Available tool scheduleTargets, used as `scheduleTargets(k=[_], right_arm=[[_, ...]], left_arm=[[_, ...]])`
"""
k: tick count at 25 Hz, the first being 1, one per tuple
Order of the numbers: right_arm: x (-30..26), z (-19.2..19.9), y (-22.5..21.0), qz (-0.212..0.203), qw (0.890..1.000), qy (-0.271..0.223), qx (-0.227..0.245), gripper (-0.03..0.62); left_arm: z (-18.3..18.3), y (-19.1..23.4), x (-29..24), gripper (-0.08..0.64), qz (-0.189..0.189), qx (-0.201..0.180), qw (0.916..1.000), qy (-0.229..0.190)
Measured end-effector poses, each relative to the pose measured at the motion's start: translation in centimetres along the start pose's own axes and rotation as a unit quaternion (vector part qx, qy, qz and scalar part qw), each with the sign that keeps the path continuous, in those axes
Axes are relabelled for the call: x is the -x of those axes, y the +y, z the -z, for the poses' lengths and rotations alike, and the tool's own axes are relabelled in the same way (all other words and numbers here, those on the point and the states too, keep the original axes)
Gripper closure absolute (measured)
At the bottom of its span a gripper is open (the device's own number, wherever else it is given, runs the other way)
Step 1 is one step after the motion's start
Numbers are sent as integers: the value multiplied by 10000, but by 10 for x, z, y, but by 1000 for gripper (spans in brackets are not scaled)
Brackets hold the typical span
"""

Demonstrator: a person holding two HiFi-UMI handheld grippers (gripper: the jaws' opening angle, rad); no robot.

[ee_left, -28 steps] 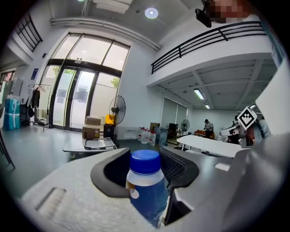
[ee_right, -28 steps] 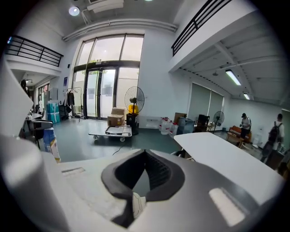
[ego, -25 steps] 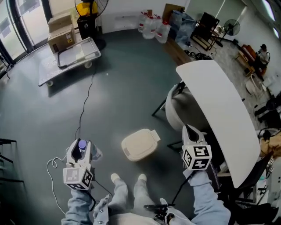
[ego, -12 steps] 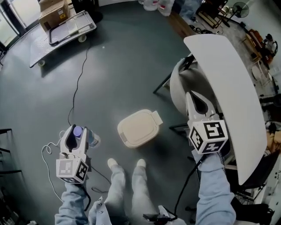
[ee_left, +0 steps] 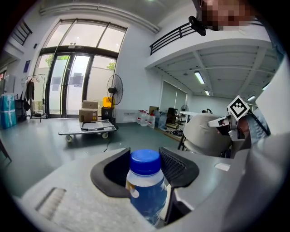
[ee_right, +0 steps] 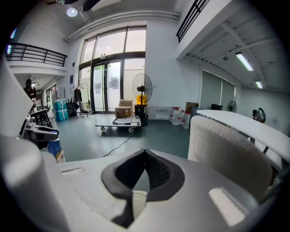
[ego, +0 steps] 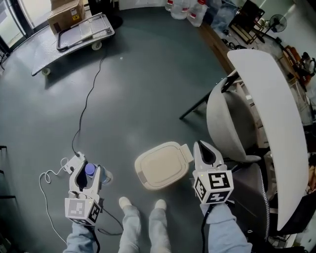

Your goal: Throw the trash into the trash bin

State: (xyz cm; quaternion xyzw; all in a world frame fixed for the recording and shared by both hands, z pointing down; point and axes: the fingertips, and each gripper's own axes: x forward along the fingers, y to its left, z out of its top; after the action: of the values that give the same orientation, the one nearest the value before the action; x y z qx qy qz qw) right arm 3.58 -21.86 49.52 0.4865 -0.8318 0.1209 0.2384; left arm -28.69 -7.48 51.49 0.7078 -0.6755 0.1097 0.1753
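Observation:
A clear bottle (ee_left: pixel 147 186) with a blue cap (ego: pixel 90 170) stands upright between the jaws of my left gripper (ego: pixel 85 165), which is shut on it. That gripper is low over the floor, left of the cream trash bin (ego: pixel 162 165), whose lid is down. My right gripper (ego: pixel 200 145) is right beside the bin's right edge, near the lid's tab. Its jaws meet at their tips with nothing between them. The right gripper view shows the bottle (ee_right: pixel 56 152) at the far left.
A white table (ego: pixel 266 99) and a grey chair (ego: pixel 227 123) stand close on the right. A cable (ego: pixel 86 108) trails across the grey floor to the left gripper. A flat cart (ego: pixel 74 34), a cardboard box (ego: pixel 66 15) and water jugs (ego: pixel 190 7) are far off. The person's shoes (ego: pixel 126 202) are just below the bin.
Both grippers have sunk toward the floor. The right one has come from beside the chair to the bin's right edge. The bottle stays in the left jaws.

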Motion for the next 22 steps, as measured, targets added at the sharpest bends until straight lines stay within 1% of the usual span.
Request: scheduleTargets(k=[4, 8, 11, 13, 16, 22], right_arm=[[-20, 45, 16, 48, 9995, 167, -264, 591], [-40, 88, 37, 68, 9988, 322, -362, 591], [-54, 119, 59, 18, 9979, 466, -458, 591], [-61, 139, 76, -47, 9970, 590, -505, 591], [-69, 160, 101, -145, 9956, 766, -526, 591], [-82, 186, 142, -278, 9926, 1011, -621, 591]], left_arm=[[42, 12, -17, 351, -12, -14, 9998, 180], [82, 20, -30, 351, 33, -63, 9994, 333], [110, 30, -39, 351, 38, -90, 9988, 476], [125, 39, -42, 351, -1, -39, 9984, 569], [144, 57, -42, 351, -105, 42, 9975, 703], [170, 101, -28, 351, -394, 164, 9948, 924]])
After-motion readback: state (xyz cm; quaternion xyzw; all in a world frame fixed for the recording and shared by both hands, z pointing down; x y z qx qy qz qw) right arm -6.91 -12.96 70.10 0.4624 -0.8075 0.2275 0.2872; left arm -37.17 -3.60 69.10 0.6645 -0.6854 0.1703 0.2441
